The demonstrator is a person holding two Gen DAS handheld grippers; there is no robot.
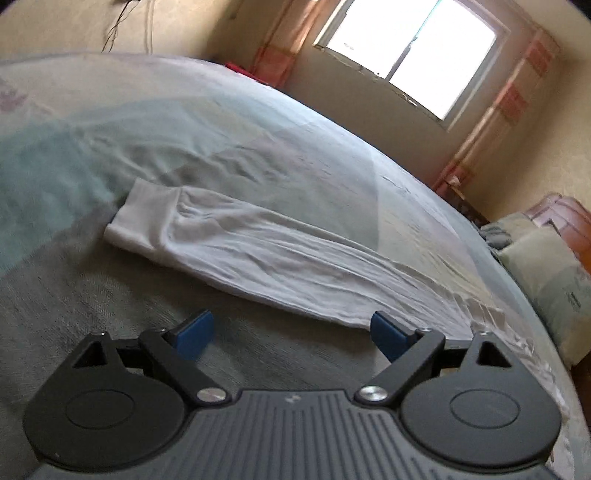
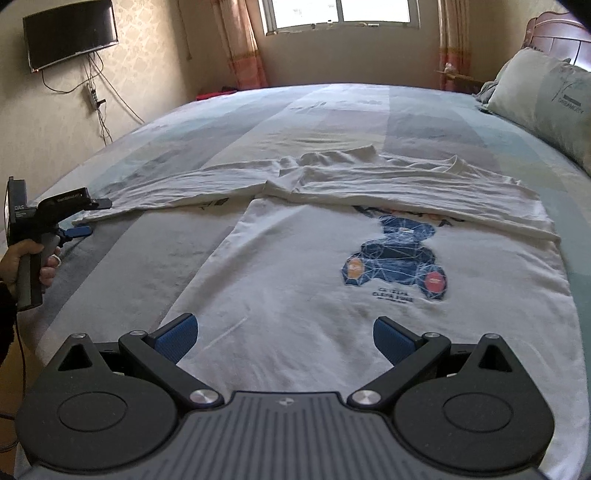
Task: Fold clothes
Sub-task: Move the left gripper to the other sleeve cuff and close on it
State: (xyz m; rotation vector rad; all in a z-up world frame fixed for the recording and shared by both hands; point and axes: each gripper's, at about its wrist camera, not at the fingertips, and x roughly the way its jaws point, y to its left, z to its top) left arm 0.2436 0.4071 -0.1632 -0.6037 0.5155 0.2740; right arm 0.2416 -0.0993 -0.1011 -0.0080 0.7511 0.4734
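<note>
I see a white long-sleeved shirt (image 2: 332, 280) lying flat on the bed (image 2: 332, 110), with its front up and a blue bear print (image 2: 395, 264) on the chest. The upper part of the shirt is folded down over itself, so that one band of cloth crosses above the bear. One sleeve (image 1: 258, 251) stretches out to the left over the bedsheet, and its cuff (image 1: 140, 218) lies flat at the end.

My right gripper (image 2: 286, 338) is above the lower part of the shirt. Its jaws stand wide apart and nothing is between the blue pads (image 2: 177, 338).

My left gripper (image 1: 291, 334) is low over the bedsheet, just beside the sleeve. Its jaws are also wide apart and hold nothing; the right pad (image 1: 388, 334) is at the edge of the sleeve, but I cannot tell if it touches the cloth. In the right wrist view I see this left gripper (image 2: 79, 232) at the far left, held by the person's hand (image 2: 26, 264), with the tip near the cuff.

A pillow (image 2: 546, 107) lies at the head of the bed, and a television (image 2: 70, 33) hangs on the wall.
</note>
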